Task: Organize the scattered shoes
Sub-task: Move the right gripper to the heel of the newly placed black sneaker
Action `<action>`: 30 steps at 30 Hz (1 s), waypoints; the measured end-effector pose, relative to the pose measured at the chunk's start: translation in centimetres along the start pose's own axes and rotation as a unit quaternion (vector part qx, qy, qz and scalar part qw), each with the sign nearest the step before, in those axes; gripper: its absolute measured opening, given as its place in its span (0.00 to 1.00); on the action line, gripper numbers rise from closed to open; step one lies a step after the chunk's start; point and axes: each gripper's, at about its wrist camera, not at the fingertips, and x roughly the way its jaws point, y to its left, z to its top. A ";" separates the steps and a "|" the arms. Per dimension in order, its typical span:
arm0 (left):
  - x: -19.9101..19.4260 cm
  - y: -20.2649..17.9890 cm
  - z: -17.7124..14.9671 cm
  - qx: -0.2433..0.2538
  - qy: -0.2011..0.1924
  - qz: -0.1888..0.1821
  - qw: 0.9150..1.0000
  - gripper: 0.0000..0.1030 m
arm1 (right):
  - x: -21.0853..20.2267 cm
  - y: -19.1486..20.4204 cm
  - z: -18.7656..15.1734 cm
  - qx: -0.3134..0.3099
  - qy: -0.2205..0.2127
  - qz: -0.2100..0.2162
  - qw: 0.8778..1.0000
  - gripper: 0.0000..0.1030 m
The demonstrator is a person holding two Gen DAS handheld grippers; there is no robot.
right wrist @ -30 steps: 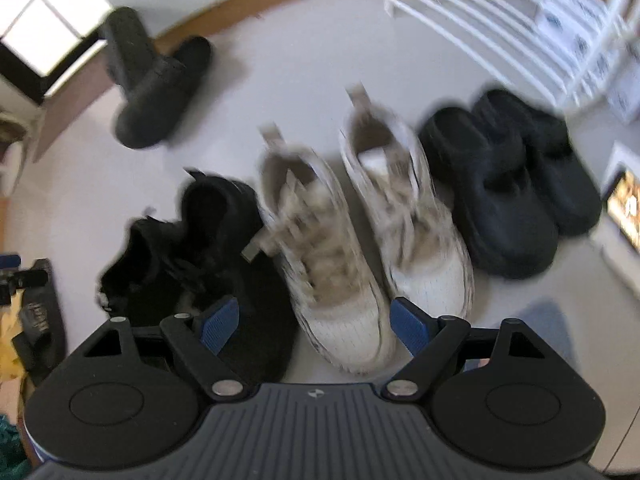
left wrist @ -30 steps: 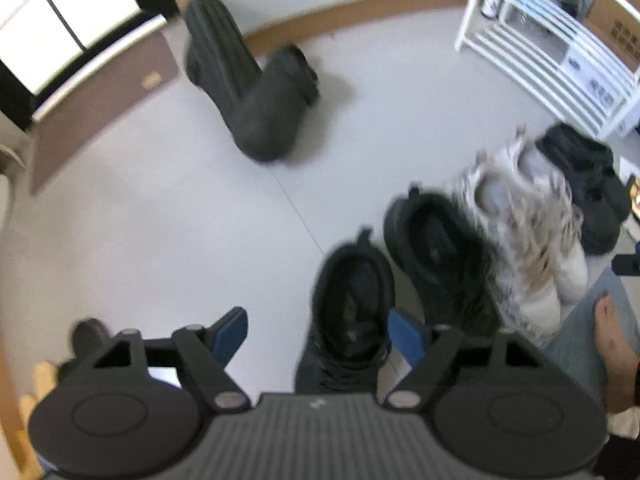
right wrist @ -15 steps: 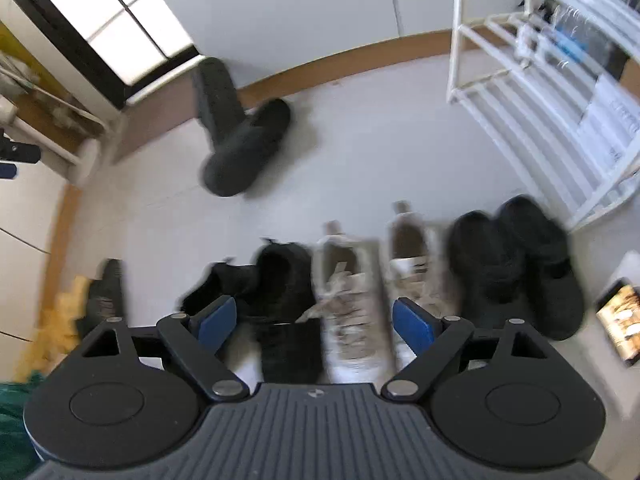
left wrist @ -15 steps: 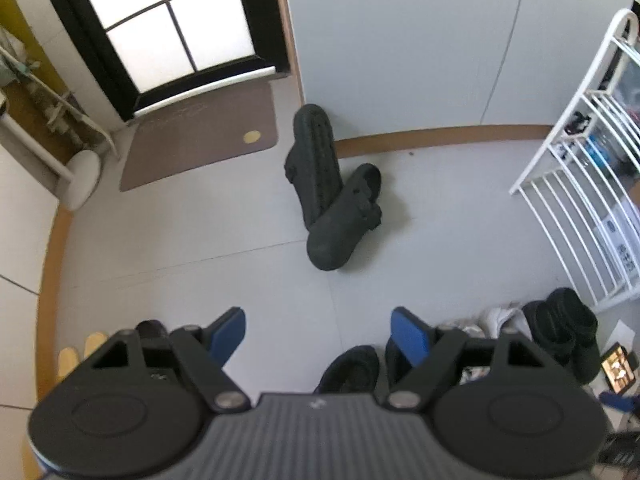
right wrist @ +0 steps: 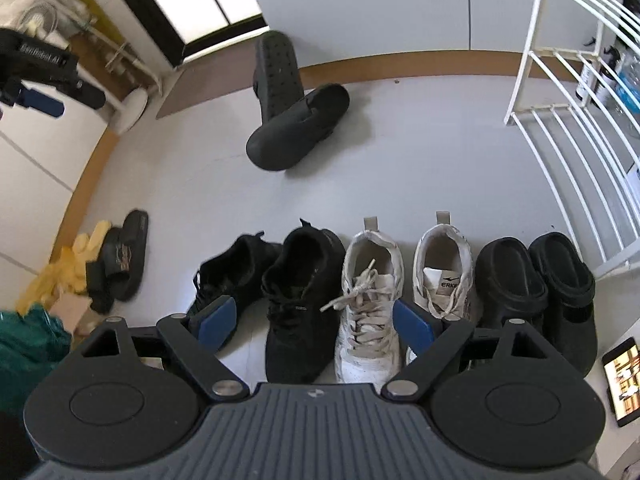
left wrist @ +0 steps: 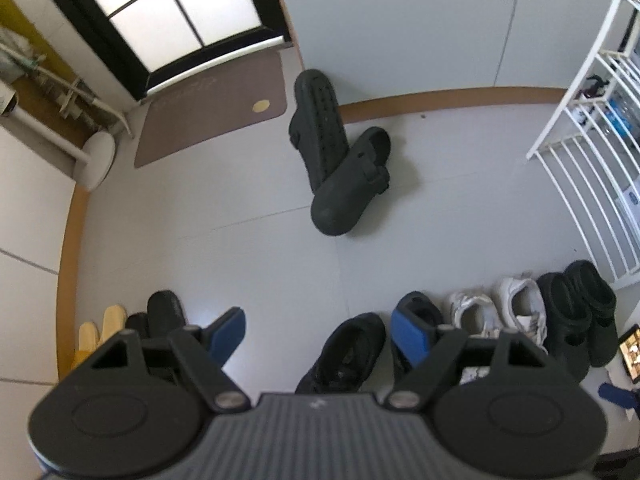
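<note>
Hovering above the pale floor with the left gripper spread wide and gripping nothing, pointing steeply down. Hanging likewise with the right gripper, parted wide and carrying nothing, only shoes on the floor showing between its blue pads. Lining up below the right gripper, heels toward the wall: 2 black sneakers on the left, 2 white sneakers in the middle, 2 black clogs on the right, each pair side by side and just beside the next. Lying well apart from that row, near the brown baseboard: 2 dark clogs, 1 tipped sole-up and leaning on the other, touching it. Sitting off to the left by the wall: black slides beside yellow slippers. Standing at the right edge: white wire rack. Resting before the glass door: brown doormat. Glowing at the lower right: phone screen on the floor.
</note>
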 end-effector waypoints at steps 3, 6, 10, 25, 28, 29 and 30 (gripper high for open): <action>-0.4 0.1 -1.7 -0.022 -0.014 0.012 1.000 0.79 | -0.5 -0.4 0.3 0.021 -0.004 0.001 1.000 0.87; -1.1 0.1 -3.8 -0.044 -0.027 0.011 0.999 0.79 | -1.4 -0.1 0.9 0.041 -0.019 0.011 0.999 0.87; -2.1 -0.7 -6.8 -0.043 -0.045 0.011 0.998 0.79 | -2.1 1.0 1.0 0.048 -0.029 0.024 0.998 0.87; 0.7 -2.1 -12.5 -0.003 -0.092 -0.026 0.995 0.85 | 1.2 3.6 -0.4 0.038 -0.026 -0.016 0.999 0.87; 1.7 -1.7 -13.2 0.006 -0.105 -0.018 0.994 0.88 | 2.1 3.6 -0.4 0.038 -0.023 -0.027 0.999 0.87; 2.3 -1.4 -13.4 0.004 -0.102 -0.019 0.995 0.88 | 2.5 3.6 -0.5 0.040 -0.021 -0.032 0.998 0.87; 3.1 -1.0 -13.7 -0.001 -0.095 -0.024 0.995 0.88 | 3.0 3.5 -0.5 0.041 -0.018 -0.036 0.998 0.87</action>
